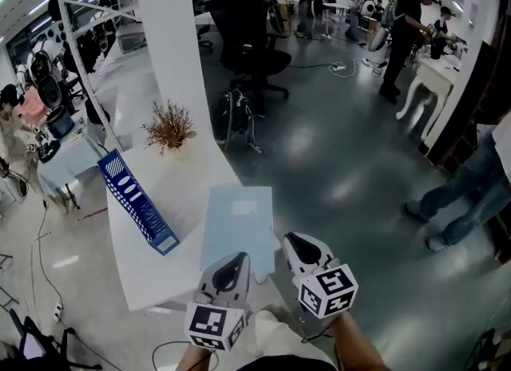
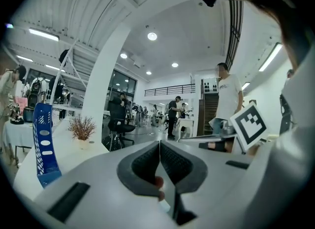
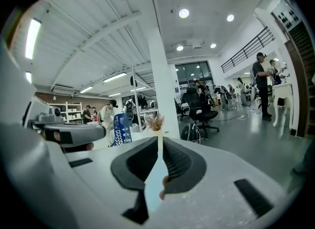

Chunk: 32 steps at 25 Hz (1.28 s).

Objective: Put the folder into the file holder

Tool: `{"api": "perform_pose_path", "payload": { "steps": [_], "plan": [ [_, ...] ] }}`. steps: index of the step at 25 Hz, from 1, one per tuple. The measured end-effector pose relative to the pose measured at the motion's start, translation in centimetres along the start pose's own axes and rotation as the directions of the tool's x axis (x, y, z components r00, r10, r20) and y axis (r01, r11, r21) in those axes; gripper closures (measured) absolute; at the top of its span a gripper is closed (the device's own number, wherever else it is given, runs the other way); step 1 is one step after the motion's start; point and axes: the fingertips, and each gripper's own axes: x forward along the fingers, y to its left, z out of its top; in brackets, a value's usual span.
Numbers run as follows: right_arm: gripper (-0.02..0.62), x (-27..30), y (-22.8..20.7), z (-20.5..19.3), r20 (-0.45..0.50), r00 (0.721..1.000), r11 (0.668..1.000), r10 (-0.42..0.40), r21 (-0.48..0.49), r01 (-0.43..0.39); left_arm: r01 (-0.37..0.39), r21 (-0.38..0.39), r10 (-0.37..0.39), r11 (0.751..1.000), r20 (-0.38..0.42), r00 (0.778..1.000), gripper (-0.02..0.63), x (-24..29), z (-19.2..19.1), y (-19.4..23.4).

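Head view: pale blue folder [image 1: 237, 230], white label [image 1: 243, 208]; left gripper [image 1: 237, 258], right gripper [image 1: 292, 239] fingers clamp its edge.

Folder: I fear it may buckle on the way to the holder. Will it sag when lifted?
Likely floppy: the folder looks sheet-thin in the right gripper. Probably light too. With the left gripper and the right clamping only its near edge, the far end may droop.

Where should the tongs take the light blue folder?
The near short edge, from the person's side: the folder is thin and flat, so only an edge fits between tongs. One grip near each corner, as the left gripper and right gripper have it, likely keeps it level.
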Motion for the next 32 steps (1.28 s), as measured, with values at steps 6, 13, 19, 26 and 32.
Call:
{"api": "perform_pose_path", "payload": {
  "steps": [6,13,19,26,32],
  "plan": [
    [0.565,3.6,-2.5,-1.0,-0.042,0.999,0.999,0.032,0.026,-0.031,-0.011,-0.010,0.010,1.000,-0.014,1.000,0.600,3.5,-0.9,1.6],
    [0.541,7.4,-5.2,-2.5,-0.099,0.992,0.996,0.073,0.056,-0.068,-0.049,-0.032,0.048,0.998,-0.018,0.999,0.600,6.8,-1.2,3.5],
    [0.520,10.3,-6.9,-4.4,-0.146,0.984,0.992,0.104,0.086,-0.092,-0.073,-0.037,0.072,0.997,-0.014,0.997,0.600,8.9,-2.2,5.2],
    [0.491,13.1,-7.9,-6.7,-0.192,0.972,0.985,0.138,0.126,-0.115,-0.079,-0.047,0.078,0.996,-0.025,0.997,0.600,10.4,-3.4,6.3],
    [0.466,15.3,-8.9,-8.9,-0.225,0.961,0.973,0.158,0.201,-0.113,-0.082,-0.061,0.079,0.995,-0.047,0.996,0.600,11.5,-3.8,7.5]
  ]
}}
